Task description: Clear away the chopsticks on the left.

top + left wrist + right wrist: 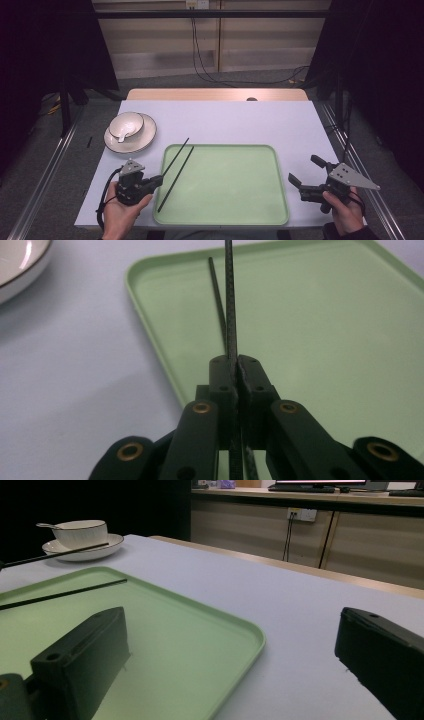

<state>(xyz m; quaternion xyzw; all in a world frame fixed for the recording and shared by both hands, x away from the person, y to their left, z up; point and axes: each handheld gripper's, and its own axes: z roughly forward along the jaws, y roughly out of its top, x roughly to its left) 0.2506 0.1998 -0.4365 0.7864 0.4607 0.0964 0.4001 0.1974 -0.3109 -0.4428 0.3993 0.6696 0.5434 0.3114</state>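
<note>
At the tray's [280, 210] left rim: I hold 1 chopstick [230, 295] in my clamped left gripper [235, 371], thin, stiff, slippery, gripped mid-length; right gripper [303, 175] gapes wide, empty.

Black two-jaw grippers [159, 180] [306, 175], brass-coloured pivot pins, grey three-cornered top plates, black cables.

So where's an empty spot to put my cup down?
Most of the green tray is bare, right of the two black chopsticks. The table is bare too between the tray's far edge and the wooden strip. It's crowded at the left, around the bowl on its plate and the left gripper.
</note>
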